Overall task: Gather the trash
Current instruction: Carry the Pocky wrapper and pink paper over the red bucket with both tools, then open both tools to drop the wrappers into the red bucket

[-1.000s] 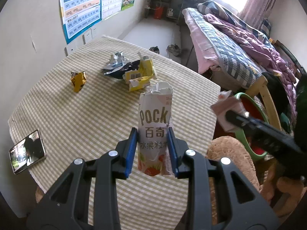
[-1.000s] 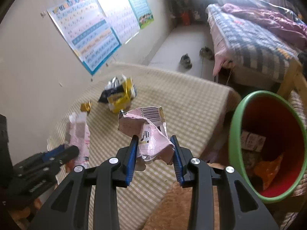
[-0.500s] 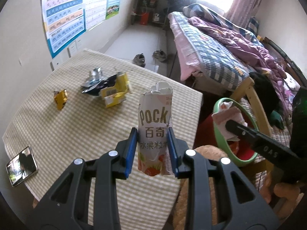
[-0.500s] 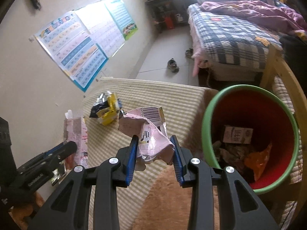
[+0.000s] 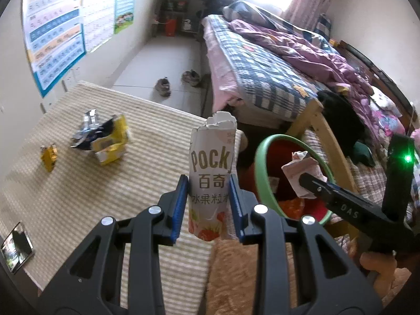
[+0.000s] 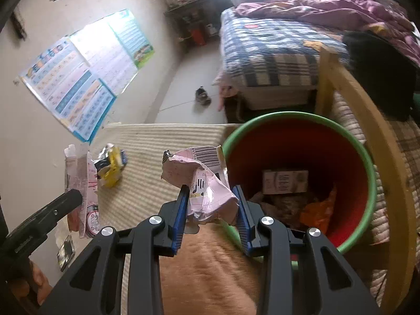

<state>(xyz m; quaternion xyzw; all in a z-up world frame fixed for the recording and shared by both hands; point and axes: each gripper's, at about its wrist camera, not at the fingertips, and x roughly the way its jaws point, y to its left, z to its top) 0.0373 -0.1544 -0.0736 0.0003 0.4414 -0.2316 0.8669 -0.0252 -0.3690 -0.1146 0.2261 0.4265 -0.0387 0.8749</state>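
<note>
My left gripper [image 5: 208, 207] is shut on an upright torn Pocky box [image 5: 211, 168], held above the right edge of the checked table [image 5: 78, 197]. My right gripper [image 6: 211, 210] is shut on a crumpled pink wrapper [image 6: 202, 181] with a barcode, close to the near left rim of the red bin with a green rim [image 6: 367, 173]. In the left wrist view the pink wrapper [image 5: 302, 169] hangs over the bin [image 5: 262, 173]. A yellow and black wrapper pile [image 5: 105, 139] and a small yellow wrapper [image 5: 48, 156] lie on the table.
The bin holds a small carton [image 6: 284, 181] and an orange wrapper [image 6: 317, 210]. A phone [image 5: 15, 245] lies at the table's near left corner. A wooden chair frame [image 6: 367, 110] and a bed [image 5: 262, 63] stand behind the bin. A tan plush surface [image 6: 210, 267] lies below my grippers.
Both grippers have moved right, off the table's middle toward the bin, each keeping its hold. The pink wrapper now hangs at the bin's rim and the bin looks larger and nearer.
</note>
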